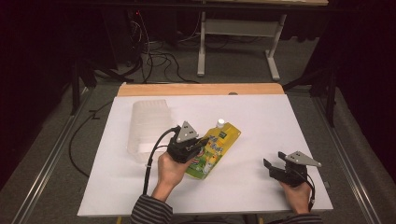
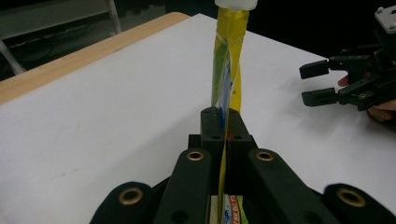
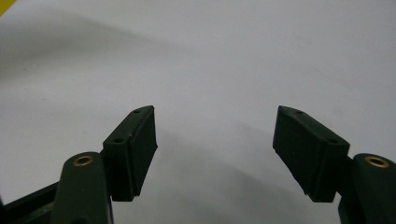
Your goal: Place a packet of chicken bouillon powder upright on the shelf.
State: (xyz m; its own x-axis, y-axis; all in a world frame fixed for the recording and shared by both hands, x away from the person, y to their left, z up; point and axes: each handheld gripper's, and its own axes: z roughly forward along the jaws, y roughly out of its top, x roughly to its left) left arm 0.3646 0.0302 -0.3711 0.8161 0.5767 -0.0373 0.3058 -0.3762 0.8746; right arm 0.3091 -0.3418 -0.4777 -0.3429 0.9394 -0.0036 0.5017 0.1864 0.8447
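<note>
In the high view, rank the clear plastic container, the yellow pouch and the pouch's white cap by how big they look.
1. Clear plastic container, largest.
2. Yellow pouch, somewhat smaller, though the left gripper clamped on it covers part.
3. White cap, by far the smallest.
</note>
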